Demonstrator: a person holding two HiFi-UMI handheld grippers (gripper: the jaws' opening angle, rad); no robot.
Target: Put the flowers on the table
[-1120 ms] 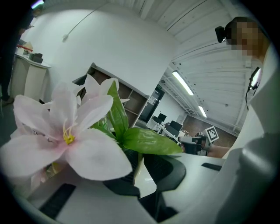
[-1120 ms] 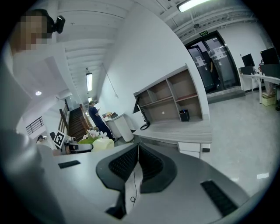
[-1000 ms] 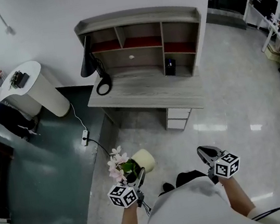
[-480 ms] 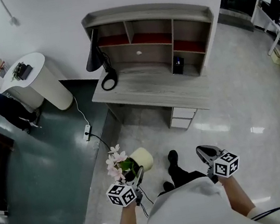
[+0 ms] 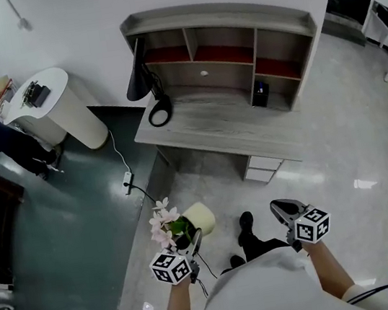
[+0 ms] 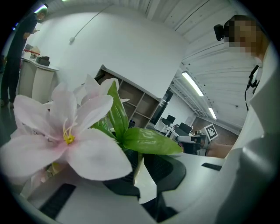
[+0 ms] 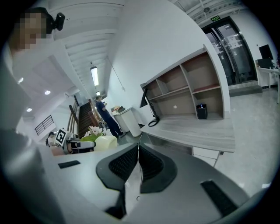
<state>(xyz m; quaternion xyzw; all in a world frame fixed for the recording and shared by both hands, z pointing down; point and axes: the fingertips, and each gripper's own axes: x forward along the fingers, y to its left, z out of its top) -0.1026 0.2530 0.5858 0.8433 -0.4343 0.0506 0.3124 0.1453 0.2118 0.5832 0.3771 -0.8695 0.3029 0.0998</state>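
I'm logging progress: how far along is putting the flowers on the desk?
Done: flowers picked up, pinched in the left tongs. In hand: carried above the floor, short of the desk. Left: reach it and set them down. Right tongs shut, empty.

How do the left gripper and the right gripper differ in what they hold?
The left gripper is shut on the rim of the cream flower pot; the right gripper is shut on nothing. Pink flowers crowd the left gripper; nothing stands near the right gripper. Both carry marker cubes.
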